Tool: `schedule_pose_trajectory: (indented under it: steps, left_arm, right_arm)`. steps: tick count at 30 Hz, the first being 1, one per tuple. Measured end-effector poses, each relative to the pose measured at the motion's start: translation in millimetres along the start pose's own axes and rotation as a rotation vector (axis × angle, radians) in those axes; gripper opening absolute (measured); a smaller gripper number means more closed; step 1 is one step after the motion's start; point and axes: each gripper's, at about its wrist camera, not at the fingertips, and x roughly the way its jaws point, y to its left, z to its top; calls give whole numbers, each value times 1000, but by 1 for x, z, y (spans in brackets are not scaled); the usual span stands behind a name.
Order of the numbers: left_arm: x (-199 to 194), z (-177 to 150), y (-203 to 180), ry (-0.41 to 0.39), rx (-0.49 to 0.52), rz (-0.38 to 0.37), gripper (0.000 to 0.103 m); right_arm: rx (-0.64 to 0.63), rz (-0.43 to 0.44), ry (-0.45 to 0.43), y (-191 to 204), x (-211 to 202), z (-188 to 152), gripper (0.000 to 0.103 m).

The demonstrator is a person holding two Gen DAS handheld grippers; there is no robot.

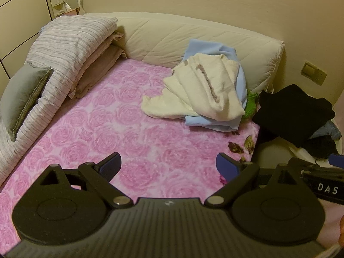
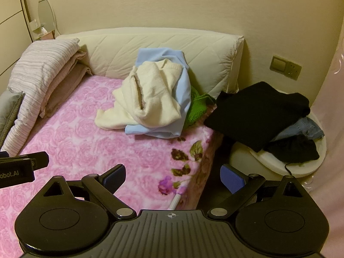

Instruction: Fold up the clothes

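1. At the far left a grey cushion (image 1: 23, 94) is leaning against a striped quilt (image 1: 64, 49) that is lying folded over brownish bedding along the left edge of the bed.
2. A pink blanket (image 1: 103, 124) with a rose pattern is covering the bed, and a quilted cream bolster (image 1: 163, 38) is running along its far edge against the wall.
3. The left gripper (image 1: 168, 167) is hovering over the near part of the blanket, its jaws spread wide and gripping nothing; only bare blanket is showing between its blue pads (image 1: 110, 167).
4. The clothes are lying ahead of both grippers, well apart from the jaws, near the bed's far right corner: a cream sweater (image 1: 200, 88) is sitting crumpled on top of a blue garment (image 1: 215, 122), which is leaning back against the bolster.
5. A green knit (image 2: 195, 107) is peeking out at the right side of that pile, partly hidden under the blue garment.
6. The right gripper (image 2: 173, 178) is hanging over the bed's near right corner, where the blanket is showing a flower-and-leaf print; its jaws are likewise wide apart and empty.
7. Past the bed's right edge, a black garment (image 2: 258, 111) is lying draped over a white round stand (image 2: 301, 167), with denim (image 2: 301, 129) and another dark piece under it.
8. A wall socket (image 2: 286, 66) is sitting on the wall above that stand.
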Motion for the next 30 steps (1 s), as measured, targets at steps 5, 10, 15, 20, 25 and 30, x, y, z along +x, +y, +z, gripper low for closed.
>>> schedule_pose_trajectory:
  steps: [5,10,15,20,25,30]
  left_arm:
    - [2,0,6,1,3,-8,93]
    - [4,1,12,1,3,-15,93]
    - [8,3,17,-4,2,-20,93]
    - [10,4,22,-10,2,-38,93]
    - [15,4,27,-8,-1,-40,93]
    - [21,4,29,-7,5,-28,93]
  right_arm:
    - [3,-6,0,5,0,-1,97]
    - [5,-14,2,10,1,1,97]
    - [3,-24,3,14,3,4,97]
    - [10,-40,-11,17,2,10,97]
    - [4,-55,-14,19,2,14,97]
    - [-27,-68,-33,27,-3,19,97]
